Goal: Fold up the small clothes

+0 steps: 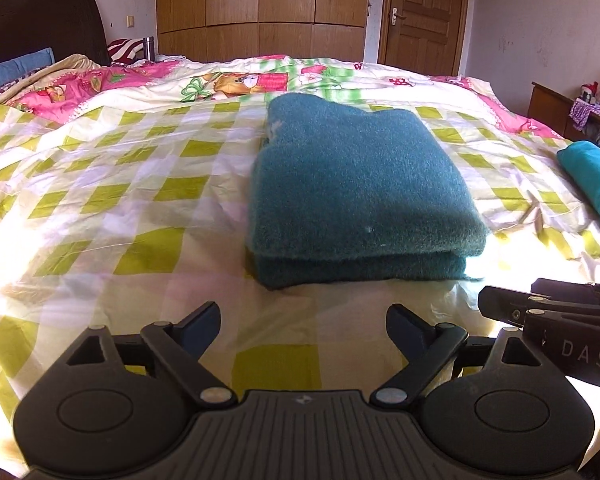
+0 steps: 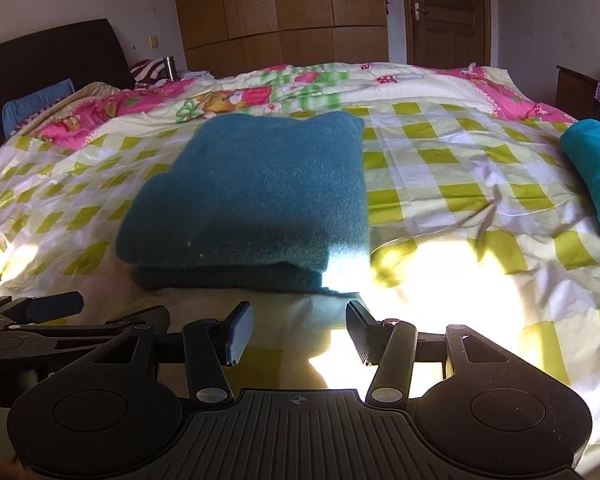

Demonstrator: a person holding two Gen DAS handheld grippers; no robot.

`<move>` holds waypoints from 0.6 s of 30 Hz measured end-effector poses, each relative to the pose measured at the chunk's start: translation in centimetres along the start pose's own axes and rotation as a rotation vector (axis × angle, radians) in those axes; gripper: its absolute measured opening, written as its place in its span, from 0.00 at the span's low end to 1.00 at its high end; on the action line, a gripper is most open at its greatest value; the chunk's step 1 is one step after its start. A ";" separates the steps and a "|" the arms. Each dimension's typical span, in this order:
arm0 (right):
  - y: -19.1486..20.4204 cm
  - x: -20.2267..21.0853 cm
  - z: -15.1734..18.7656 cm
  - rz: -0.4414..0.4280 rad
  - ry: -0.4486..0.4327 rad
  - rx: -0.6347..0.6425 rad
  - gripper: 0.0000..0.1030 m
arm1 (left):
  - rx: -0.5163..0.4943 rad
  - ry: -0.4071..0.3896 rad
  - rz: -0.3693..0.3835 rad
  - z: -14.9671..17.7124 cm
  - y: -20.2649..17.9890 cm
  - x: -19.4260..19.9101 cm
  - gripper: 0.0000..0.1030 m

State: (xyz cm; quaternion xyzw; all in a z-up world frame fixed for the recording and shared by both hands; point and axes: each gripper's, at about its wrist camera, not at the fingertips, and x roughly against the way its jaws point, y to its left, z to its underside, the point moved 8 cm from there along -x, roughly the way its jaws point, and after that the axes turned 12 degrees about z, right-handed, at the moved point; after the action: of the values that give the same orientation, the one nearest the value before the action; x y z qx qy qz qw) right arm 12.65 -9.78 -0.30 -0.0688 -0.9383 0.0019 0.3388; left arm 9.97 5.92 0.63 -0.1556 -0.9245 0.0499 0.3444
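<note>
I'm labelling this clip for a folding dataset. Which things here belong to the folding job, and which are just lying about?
Part of the job:
- dark teal garment, folded, lying on the checked quilt
- bright turquoise garment, at the right
- left gripper and right gripper, both open, short of the dark one

Lying about:
- blue pillow
- metal flask
- wardrobe
- door

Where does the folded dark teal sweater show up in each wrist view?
Left wrist: folded dark teal sweater lies right of centre on the checked quilt.
Right wrist: the sweater lies left of centre.
Shared landmark: the bright turquoise cloth at the right edge in both.
</note>
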 end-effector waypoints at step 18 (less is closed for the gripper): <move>1.1 -1.8 -0.6 0.115 0.080 0.053 0.50 | 0.043 -0.020 0.059 -0.8 1.8 -1.9 1.00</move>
State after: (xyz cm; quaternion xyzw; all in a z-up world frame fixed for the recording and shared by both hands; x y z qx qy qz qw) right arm 14.55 -8.91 -1.06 -0.1135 -0.9182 0.0435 0.3769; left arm 12.28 7.02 -0.32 -0.1748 -0.9216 0.0815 0.3369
